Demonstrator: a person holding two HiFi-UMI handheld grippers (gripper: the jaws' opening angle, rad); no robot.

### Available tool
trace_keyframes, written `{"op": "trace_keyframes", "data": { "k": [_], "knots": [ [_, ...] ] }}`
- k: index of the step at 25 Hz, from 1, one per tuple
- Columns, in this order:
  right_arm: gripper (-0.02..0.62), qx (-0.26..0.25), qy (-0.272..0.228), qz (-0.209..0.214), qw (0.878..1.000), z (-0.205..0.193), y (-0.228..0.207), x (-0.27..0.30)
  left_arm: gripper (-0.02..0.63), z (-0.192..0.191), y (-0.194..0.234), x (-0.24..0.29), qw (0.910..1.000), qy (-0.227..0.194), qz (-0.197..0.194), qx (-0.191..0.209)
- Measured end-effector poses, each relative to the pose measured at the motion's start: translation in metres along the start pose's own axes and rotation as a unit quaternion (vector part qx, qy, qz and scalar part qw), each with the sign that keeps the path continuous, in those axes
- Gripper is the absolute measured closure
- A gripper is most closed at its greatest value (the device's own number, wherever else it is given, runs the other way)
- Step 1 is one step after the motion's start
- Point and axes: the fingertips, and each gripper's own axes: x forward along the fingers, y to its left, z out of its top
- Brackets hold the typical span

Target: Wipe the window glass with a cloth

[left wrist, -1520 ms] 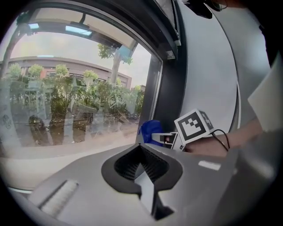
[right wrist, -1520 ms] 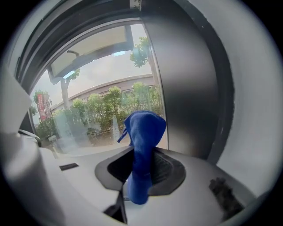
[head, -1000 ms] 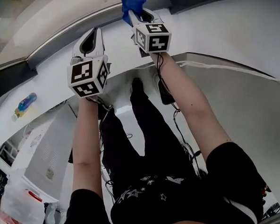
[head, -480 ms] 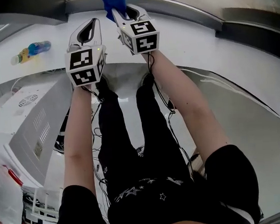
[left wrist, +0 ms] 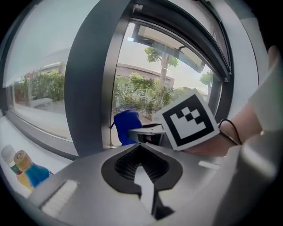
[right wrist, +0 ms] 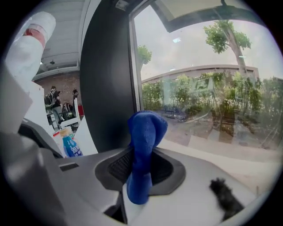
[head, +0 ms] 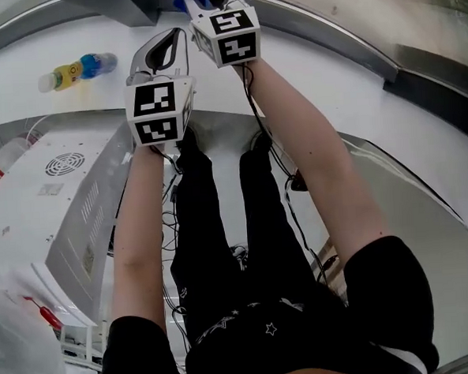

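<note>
While your right claw [right wrist: 140, 187] is clamped on the blue cloth [right wrist: 143, 141], the cloth stands up out of the jaws in a bunched wad, just beside the dark window post [right wrist: 108, 79] and close in front of the window glass [right wrist: 212, 97]; whether it touches the pane cannot be told. Your left claw [left wrist: 140, 149] has its jaws together with nothing between them, and you hold it just beside the right one, a little farther back from the window. A blue drink bottle [head: 96, 63] rests on the white sill [head: 314, 67], well off to your left.
</note>
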Motion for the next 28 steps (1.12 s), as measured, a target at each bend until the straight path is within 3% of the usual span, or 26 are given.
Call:
{"op": "trace_keyframes", "data": {
  "k": [6, 13, 18, 28],
  "knots": [
    [0.508, -0.026, 0.002, 0.005, 1.000, 0.001, -0.007, 0.027, 0.597, -0.003, 0.013, 0.009, 1.0000, 0.004, -0.001, 0.001],
    [0.508, -0.026, 0.005, -0.018, 0.999, -0.017, -0.042, 0.005, 0.597, -0.002, -0.006, 0.020, 0.9999, 0.005, -0.009, 0.001],
    [0.508, -0.007, 0.005, -0.037, 0.999, -0.037, -0.086, -0.041, 0.597, 0.000, -0.050, 0.036, 0.9996, 0.010, -0.027, 0.003],
    [0.508, 0.016, 0.010, -0.126, 0.992, -0.093, -0.206, -0.164, 0.597, -0.010, -0.183, 0.075, 0.9947, 0.017, -0.093, 0.041]
  ]
}}
